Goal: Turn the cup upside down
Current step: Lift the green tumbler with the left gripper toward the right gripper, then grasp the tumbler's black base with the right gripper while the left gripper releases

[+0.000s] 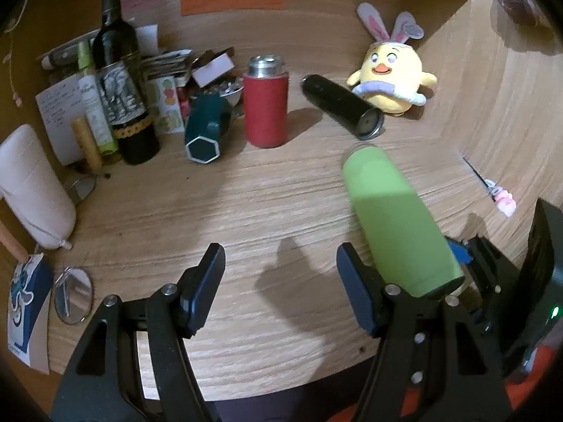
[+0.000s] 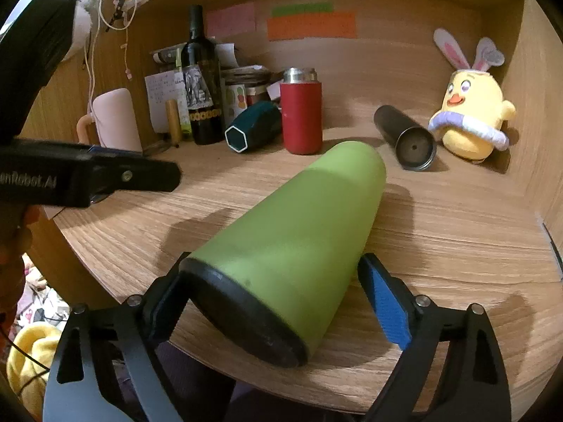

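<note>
The green cup (image 2: 295, 246) with a black base is tilted over the wooden desk, base toward the right wrist camera and mouth pointing away. My right gripper (image 2: 278, 302) has its fingers on both sides of the cup's base end; the left pad touches it, the right blue pad (image 2: 388, 302) stands slightly apart. The cup also shows in the left wrist view (image 1: 397, 218), just right of my left gripper (image 1: 281, 274), which is open and empty above the desk.
At the back stand a red flask (image 1: 265, 105), a lying black tube (image 1: 343, 105), a yellow chick plush (image 1: 390, 77), a teal hexagonal cup (image 1: 206, 130), a wine bottle (image 1: 121, 81) and clutter. A small mirror (image 1: 73, 295) lies at the left front.
</note>
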